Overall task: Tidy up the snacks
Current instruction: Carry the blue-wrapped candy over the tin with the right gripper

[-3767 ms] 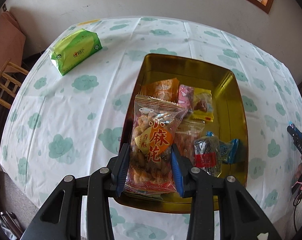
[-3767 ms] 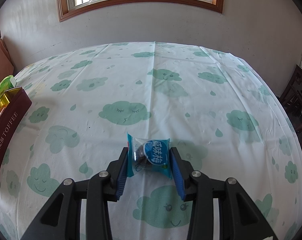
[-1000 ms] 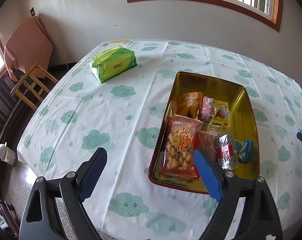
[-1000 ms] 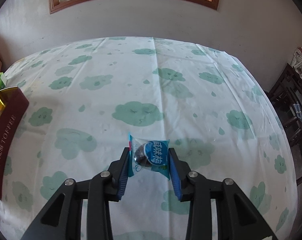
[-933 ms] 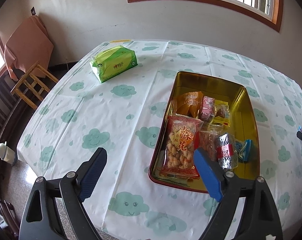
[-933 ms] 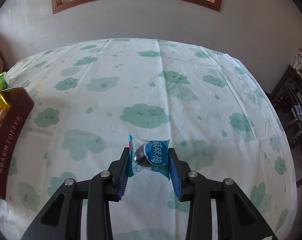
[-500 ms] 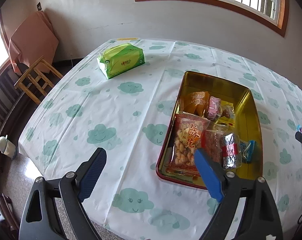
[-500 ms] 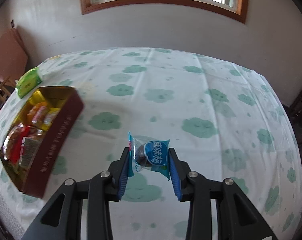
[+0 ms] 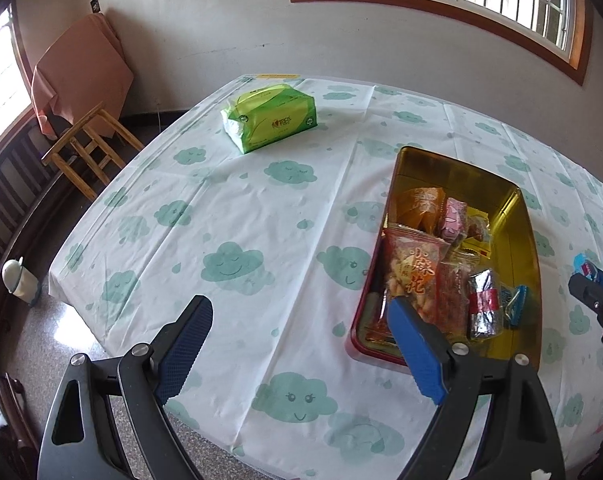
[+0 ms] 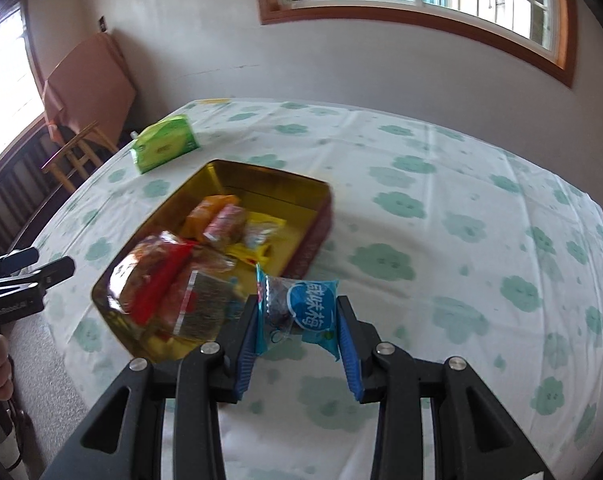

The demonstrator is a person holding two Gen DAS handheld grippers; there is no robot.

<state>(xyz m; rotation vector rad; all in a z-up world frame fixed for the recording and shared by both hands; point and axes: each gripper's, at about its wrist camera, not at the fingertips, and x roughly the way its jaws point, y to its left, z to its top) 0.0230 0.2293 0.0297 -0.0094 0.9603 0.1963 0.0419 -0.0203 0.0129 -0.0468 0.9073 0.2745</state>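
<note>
A gold-lined tin with red sides sits on the cloud-print tablecloth and holds several snack packets, among them a big twisted-cracker bag and orange and pink packs. My left gripper is open and empty, held back from the tin's near left corner. My right gripper is shut on a small blue plum-candy packet, held above the cloth just right of the tin's near end. The right gripper's tip also shows at the right edge of the left wrist view.
A green tissue pack lies at the far left of the table. A wooden chair and an orange-draped board stand past the table's left edge. The table edge runs close to my left gripper.
My right gripper has swung left with the blue packet, bringing the tin from the far left edge into close view. My left gripper opened, let go of the cracker bag and backed away.
</note>
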